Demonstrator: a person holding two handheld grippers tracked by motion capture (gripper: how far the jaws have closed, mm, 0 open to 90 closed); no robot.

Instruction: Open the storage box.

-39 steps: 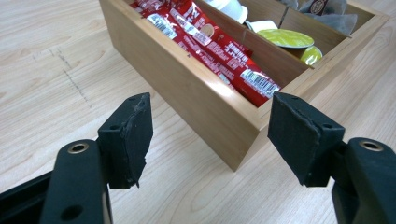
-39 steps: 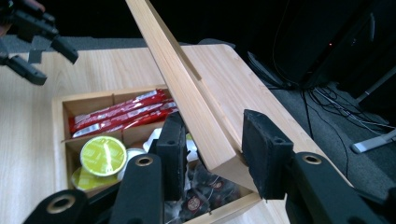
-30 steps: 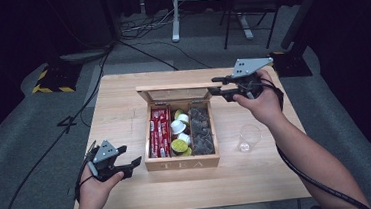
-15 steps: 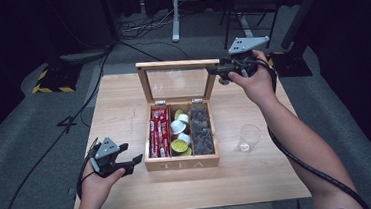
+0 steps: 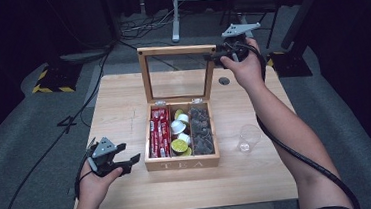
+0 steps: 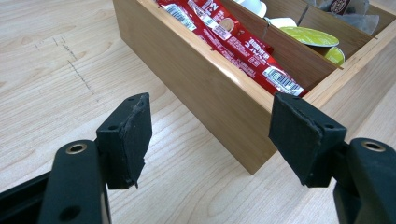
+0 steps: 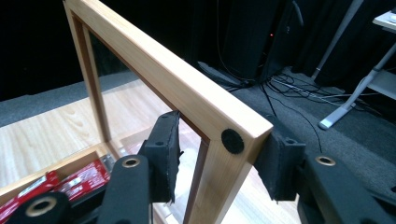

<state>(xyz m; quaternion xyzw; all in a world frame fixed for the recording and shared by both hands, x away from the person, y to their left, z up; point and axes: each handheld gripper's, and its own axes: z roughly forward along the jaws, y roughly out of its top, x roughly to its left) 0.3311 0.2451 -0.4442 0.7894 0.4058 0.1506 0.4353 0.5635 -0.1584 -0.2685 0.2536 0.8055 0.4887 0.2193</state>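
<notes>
Working desk [image 5: 123, 99] from afar: tea box [image 5: 183, 161] at centre, lid [image 5: 175, 50] upright. My right gripper [image 5: 211, 58] straddles lid's top corner, fingers [image 7: 163, 154] just opening, pads off wood. Left gripper [image 5: 127, 159] beside box's left wall, fingers [image 6: 128, 135] wide, empty.

A light wooden table [image 5: 123, 99] stands on grey carpet [image 5: 20, 132] in a dim room. Beyond the table, black cables [image 5: 137, 30] lie beside a white desk leg [image 5: 175, 15], with a yellow-black striped block [image 5: 51, 82] to the table's left
</notes>
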